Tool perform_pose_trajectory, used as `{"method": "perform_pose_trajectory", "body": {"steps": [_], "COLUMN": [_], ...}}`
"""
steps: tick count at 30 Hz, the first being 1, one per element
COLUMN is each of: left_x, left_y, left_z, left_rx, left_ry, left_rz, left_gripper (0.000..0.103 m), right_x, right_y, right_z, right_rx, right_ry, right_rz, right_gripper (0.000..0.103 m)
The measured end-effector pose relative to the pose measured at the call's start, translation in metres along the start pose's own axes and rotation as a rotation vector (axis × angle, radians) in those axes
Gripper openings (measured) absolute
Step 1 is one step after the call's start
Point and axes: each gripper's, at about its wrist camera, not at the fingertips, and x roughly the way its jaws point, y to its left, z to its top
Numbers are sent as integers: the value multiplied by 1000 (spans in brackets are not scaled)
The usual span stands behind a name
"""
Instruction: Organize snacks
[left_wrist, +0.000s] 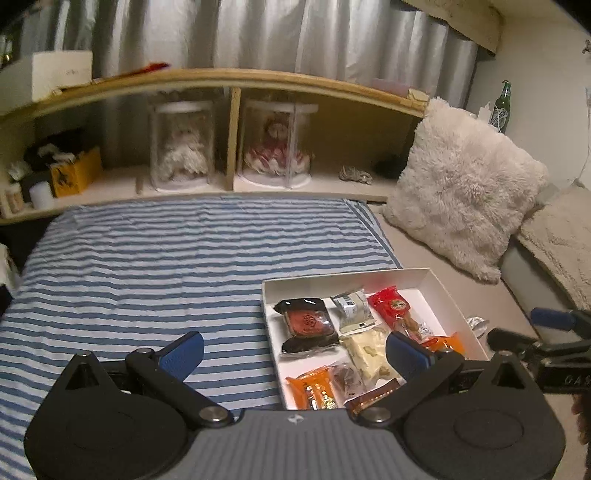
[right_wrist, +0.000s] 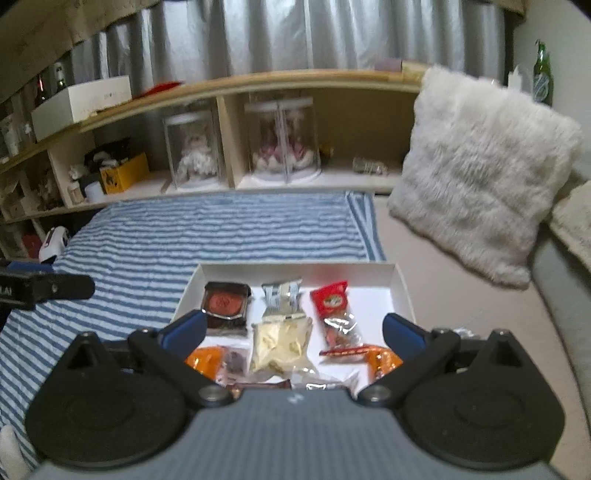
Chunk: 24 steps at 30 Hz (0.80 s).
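Observation:
A shallow white box (left_wrist: 347, 277) (right_wrist: 400, 288) lies on the bed and holds several wrapped snacks: a black pack with a red cake (left_wrist: 308, 323) (right_wrist: 226, 304), a grey-white pack (left_wrist: 352, 308) (right_wrist: 279, 293), a red pack (left_wrist: 391, 304) (right_wrist: 332, 299), a pale clear bag (left_wrist: 367, 352) (right_wrist: 279, 343), and orange packs (left_wrist: 314, 391) (right_wrist: 205, 360). My left gripper (left_wrist: 295, 354) hovers open over the box's left edge, holding nothing. My right gripper (right_wrist: 293, 332) hovers open above the box's near half, also holding nothing. A foil-wrapped item (left_wrist: 476, 325) lies outside the box on the right.
A blue-and-white striped sheet (left_wrist: 166, 258) (right_wrist: 221, 229) covers the bed left of the box. A fluffy white pillow (left_wrist: 461, 184) (right_wrist: 480, 173) leans at the right. A wooden shelf (left_wrist: 221, 79) behind holds two dolls in clear cases, a yellow box and a white box.

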Motion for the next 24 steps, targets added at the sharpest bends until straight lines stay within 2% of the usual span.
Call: {"method": "perform_pose_trajectory", "body": {"steps": [12,14,17,24], "left_x": [-66,-74,-84,-102], "left_y": [-9,-9,-9,-8], "left_z": [-36,-44,-57,-84], "left_rx": [68,73,79,127], "left_ry": [-102,-112,-124,-163], "left_rz": [67,72,75,104], "left_gripper": [103,103,103,103], "right_x": [-73,-85,-98,-115], "right_y": [27,27,28,37], "right_z": [-20,-27,-35,-62], "right_rx": [-81,-75,-61,-43], "right_ry": [-147,-179,-181,-215], "right_rz": [-122,-93,-43,-35], "right_gripper": [103,103,102,102]}}
